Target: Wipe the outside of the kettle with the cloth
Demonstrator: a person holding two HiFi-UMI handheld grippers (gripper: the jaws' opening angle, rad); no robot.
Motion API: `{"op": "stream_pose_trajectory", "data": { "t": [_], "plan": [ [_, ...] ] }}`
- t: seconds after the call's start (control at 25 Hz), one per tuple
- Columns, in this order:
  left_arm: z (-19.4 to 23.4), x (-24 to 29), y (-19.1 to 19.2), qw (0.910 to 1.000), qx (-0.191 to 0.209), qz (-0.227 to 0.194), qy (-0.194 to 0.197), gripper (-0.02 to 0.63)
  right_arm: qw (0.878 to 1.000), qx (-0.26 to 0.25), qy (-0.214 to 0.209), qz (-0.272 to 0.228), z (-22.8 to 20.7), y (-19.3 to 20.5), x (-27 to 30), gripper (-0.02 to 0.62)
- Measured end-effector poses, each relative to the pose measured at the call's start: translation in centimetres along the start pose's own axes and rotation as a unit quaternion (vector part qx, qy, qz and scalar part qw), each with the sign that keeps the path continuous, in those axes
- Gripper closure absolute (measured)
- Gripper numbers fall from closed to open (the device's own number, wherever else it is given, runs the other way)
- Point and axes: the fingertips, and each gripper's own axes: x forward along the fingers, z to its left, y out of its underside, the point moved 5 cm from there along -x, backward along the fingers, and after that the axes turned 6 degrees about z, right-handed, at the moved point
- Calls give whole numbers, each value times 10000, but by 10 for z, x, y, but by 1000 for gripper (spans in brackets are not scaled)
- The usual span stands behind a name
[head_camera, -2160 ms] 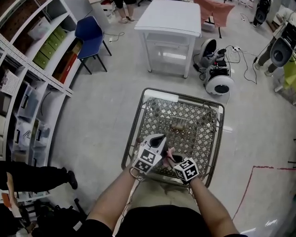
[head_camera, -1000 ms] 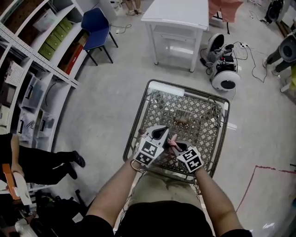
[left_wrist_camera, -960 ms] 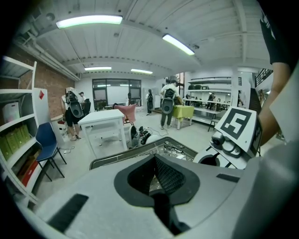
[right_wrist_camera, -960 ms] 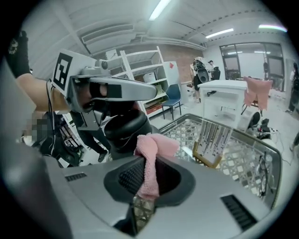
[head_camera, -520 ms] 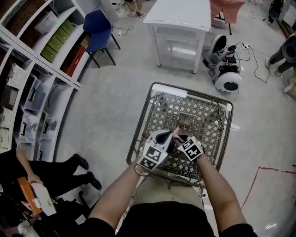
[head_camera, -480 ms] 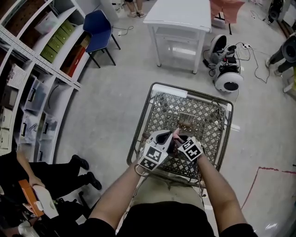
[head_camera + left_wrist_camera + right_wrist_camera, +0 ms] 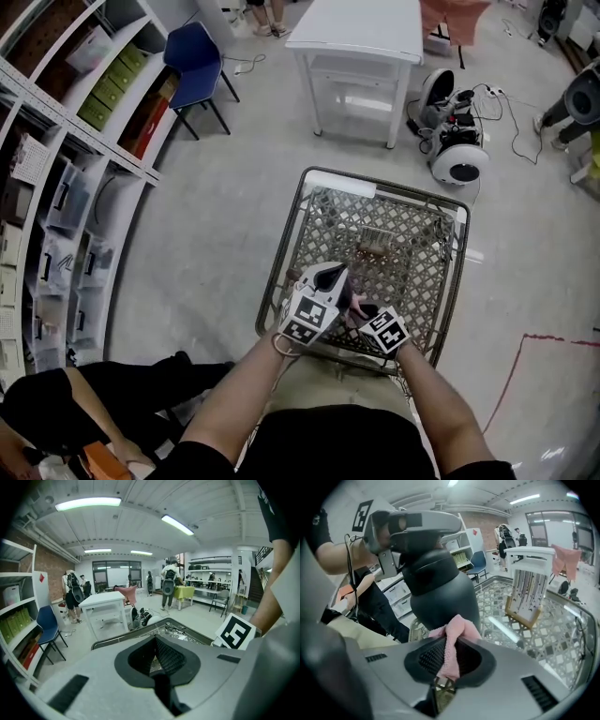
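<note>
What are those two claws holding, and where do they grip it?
The right gripper pinches the cloth by a bunched fold; the left gripper seems to hold the kettle by its top.

Head view looks steeply down; right gripper view closely faces the kettle (image 7: 440, 590).

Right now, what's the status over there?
Left tool grips kettle top. Right tool pinches pink cloth at kettle's side. Nothing between them.
</note>
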Motion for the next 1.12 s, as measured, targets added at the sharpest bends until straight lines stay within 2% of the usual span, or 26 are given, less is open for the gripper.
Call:
{"op": "stream_pose_trajectory", "data": {
  "t": [0.24,0.36,0.52,0.68,0.92,1.12],
  "plan": [
    [-3,-1,1,10000,-11,38,22,598,9977,-440,-523,0,55,-5,-1,552],
    [-2,-2,-1,10000,-39,52,64,598,9964,-597,-598,46,66,-8,2,552],
    [-2,-2,0,9999,-35,51,93,598,9987,-279,-301,303,33,12,9,552],
    [-2,-3,1,10000,27,16,25,598,9987,-266,83,415,-5,14,13,552],
    [-3,-2,-2,9999,1,2,105,597,9940,-848,521,459,-52,-13,19,552],
    [1,-5,-1,10000,4,19,67,598,9887,-1299,543,513,-60,-34,26,552]
  ]
}}
